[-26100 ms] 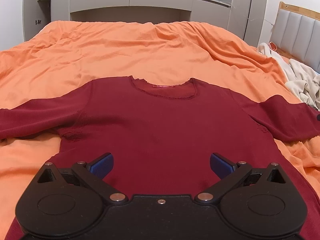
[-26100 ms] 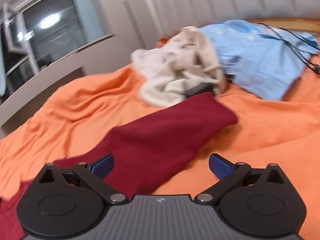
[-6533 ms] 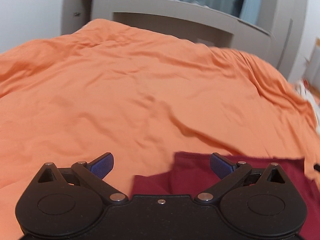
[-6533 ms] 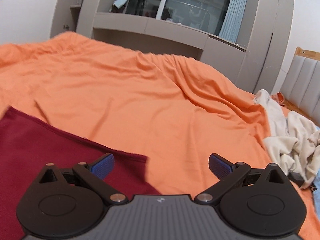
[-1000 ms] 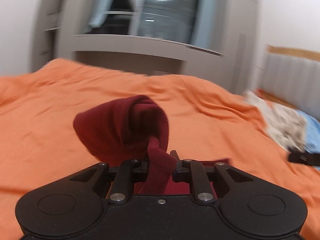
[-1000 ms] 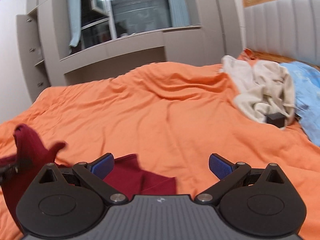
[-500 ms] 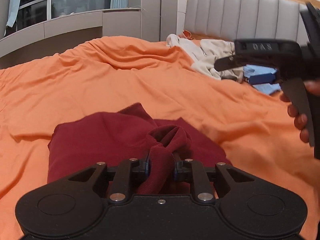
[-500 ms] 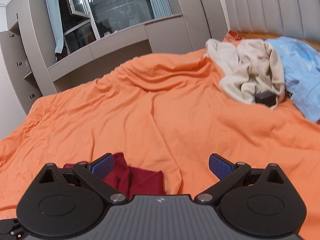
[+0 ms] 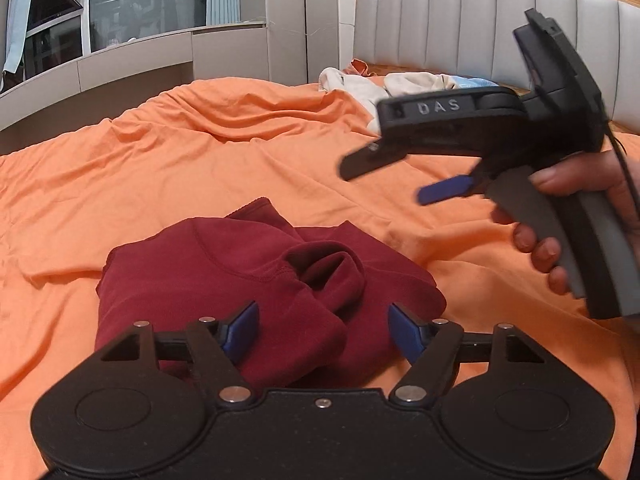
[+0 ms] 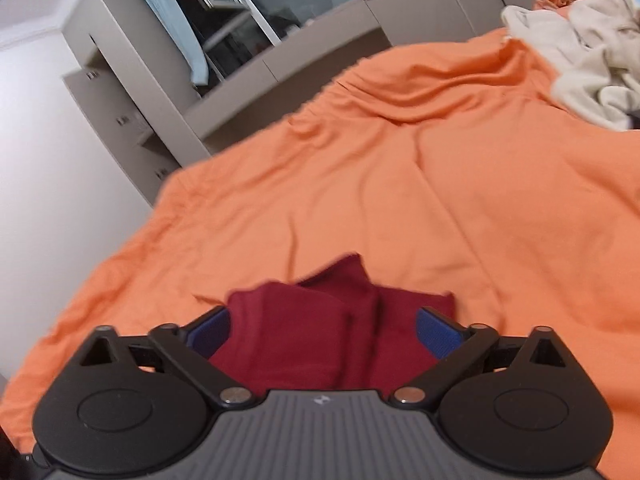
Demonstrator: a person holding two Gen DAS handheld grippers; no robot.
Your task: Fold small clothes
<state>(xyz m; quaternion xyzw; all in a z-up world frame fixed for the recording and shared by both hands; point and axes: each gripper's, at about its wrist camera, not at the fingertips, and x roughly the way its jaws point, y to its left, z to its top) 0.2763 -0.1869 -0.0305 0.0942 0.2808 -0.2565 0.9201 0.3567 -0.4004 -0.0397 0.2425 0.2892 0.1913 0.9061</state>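
A dark red top (image 9: 248,276) lies folded in a bundle on the orange bedspread (image 9: 200,168), its upper layer rumpled. My left gripper (image 9: 324,330) hovers just over its near edge, jaws opening; the cloth sits between the blue pads and is not pinched. My right gripper (image 10: 322,330) hangs above the same red top (image 10: 340,320), wide apart, its jaws closing slightly, pads clear of the cloth. In the left wrist view the right gripper (image 9: 394,180) appears at the right, held by a hand (image 9: 560,220) above the bed.
A cream heap of clothes (image 9: 360,84) lies near the grey padded headboard (image 9: 460,28), with a bit of blue fabric (image 9: 468,82) beside it. Grey cabinets (image 10: 132,120) and a dark window (image 9: 140,0) run along the far side of the bed.
The left jaws have let go of the bunched red cloth, which now rests on the folded bundle. The right gripper has come down and tilted over the red top.
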